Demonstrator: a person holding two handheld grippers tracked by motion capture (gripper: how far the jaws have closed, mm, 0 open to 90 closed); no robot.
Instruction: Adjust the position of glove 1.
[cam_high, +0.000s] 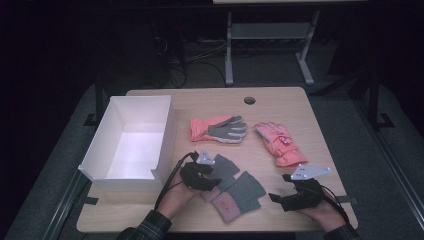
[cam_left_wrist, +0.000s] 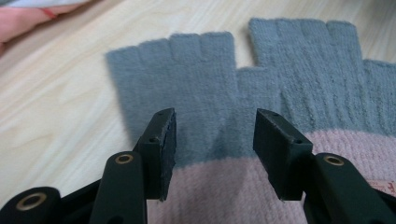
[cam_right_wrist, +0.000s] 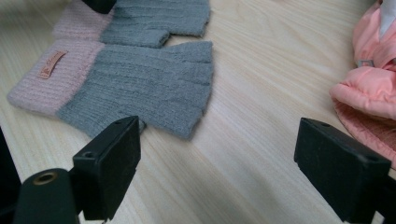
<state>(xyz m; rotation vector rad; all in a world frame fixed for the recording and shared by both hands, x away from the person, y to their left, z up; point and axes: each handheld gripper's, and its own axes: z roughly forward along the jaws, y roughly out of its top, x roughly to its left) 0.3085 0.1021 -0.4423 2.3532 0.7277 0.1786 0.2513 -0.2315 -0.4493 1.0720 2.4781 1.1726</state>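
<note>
Two grey fingerless knit gloves with pink cuffs lie side by side near the table's front edge, the left one (cam_high: 226, 167) (cam_left_wrist: 187, 74) and the right one (cam_high: 246, 190) (cam_right_wrist: 149, 88). My left gripper (cam_high: 210, 180) (cam_left_wrist: 215, 135) hovers low over the left glove where grey meets pink. It is open, its jaws straddling the fabric without pinching it. My right gripper (cam_high: 277, 199) (cam_right_wrist: 217, 158) stands wide open to the right of the gloves, with bare table between its jaws. Farther back lie two pink ski gloves, one palm up (cam_high: 220, 128) and one back up (cam_high: 277, 142) (cam_right_wrist: 369, 84).
An empty white box (cam_high: 162, 135) stands at the table's left side. A cable hole (cam_high: 249, 100) sits near the far edge of the wooden table (cam_high: 200, 102). Beyond the table are a dark floor, cables and the legs of another desk.
</note>
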